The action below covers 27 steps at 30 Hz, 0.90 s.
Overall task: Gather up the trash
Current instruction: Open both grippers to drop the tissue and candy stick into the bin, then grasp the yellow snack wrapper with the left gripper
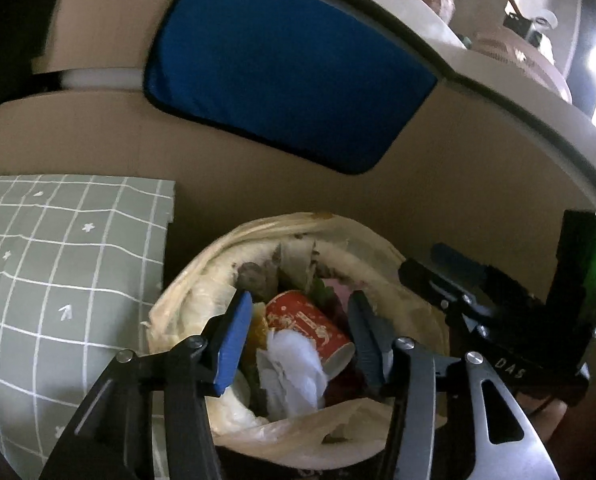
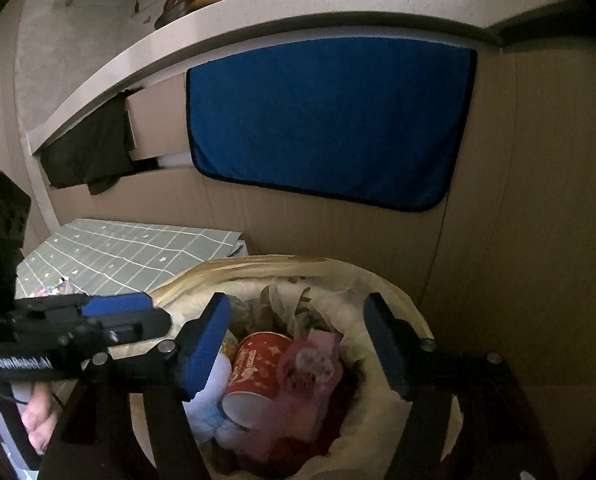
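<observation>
Left wrist view: my left gripper [image 1: 298, 336] hangs released over the lined bin [image 1: 202, 280], the red cup [image 1: 309, 326] lying inside. Right wrist view: my right gripper [image 2: 298, 344] gapes empty above that cup [image 2: 254, 372].

Trash bin [image 2: 393, 300]: near rim cut off by the bottom edge in both views, outside wall hidden under the liner. Red paper cup [image 1: 309, 326] base buried under other trash. White tissue [image 1: 294, 372] partly behind the left hand-held gripper [image 1: 301, 340] finger. Shelf items [image 1: 497, 44] blurred, unidentifiable. Print on cup unreadable.
</observation>
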Motion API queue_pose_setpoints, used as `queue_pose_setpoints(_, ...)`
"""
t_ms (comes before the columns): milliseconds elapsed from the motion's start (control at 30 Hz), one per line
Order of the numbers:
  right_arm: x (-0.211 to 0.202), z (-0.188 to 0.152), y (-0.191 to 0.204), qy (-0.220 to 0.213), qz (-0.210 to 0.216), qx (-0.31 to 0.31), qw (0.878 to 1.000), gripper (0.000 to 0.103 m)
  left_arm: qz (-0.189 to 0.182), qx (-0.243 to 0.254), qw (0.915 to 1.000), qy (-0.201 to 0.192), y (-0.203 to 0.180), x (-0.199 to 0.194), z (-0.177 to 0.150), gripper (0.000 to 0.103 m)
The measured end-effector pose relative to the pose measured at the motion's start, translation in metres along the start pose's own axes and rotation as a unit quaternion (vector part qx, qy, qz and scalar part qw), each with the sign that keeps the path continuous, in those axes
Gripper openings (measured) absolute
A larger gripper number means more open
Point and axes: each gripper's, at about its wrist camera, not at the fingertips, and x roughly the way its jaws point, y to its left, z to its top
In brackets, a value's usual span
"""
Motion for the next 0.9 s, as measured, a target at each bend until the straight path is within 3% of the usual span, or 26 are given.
queue_pose_setpoints(267, -0.017, 0.005, 0.018, -0.015, -0.002, -0.017, 1.0, 0.067, 0.05, -0.019, 0.9974, -0.049, 0.014, -0.053, -0.011, 0.051)
queue_pose_setpoints(467, -0.042, 0.016, 0.059, -0.047, 0.032, -0.042, 0.998, 0.067, 0.106, -0.043, 0.9901, -0.082, 0.044, -0.119, -0.036, 0.051)
queue_pose_setpoints(600, -0.048, 0.022, 0.095, -0.045, 0.063, -0.071, 0.994, 0.067, 0.167, -0.078, 0.9766, -0.111, 0.084, -0.168, -0.057, 0.051)
queue_pose_setpoints(733, -0.043, 0.022, 0.134, -0.033, 0.1, -0.096, 0.99, 0.067, 0.225, -0.153, 0.9549, -0.119, 0.147, -0.207, -0.08, 0.051)
queue_pose_setpoints(900, -0.025, 0.018, 0.17, 0.002, 0.152, -0.106, 0.983, 0.067, 0.238, -0.242, 0.9354, -0.097, 0.214, -0.222, -0.107, 0.051)
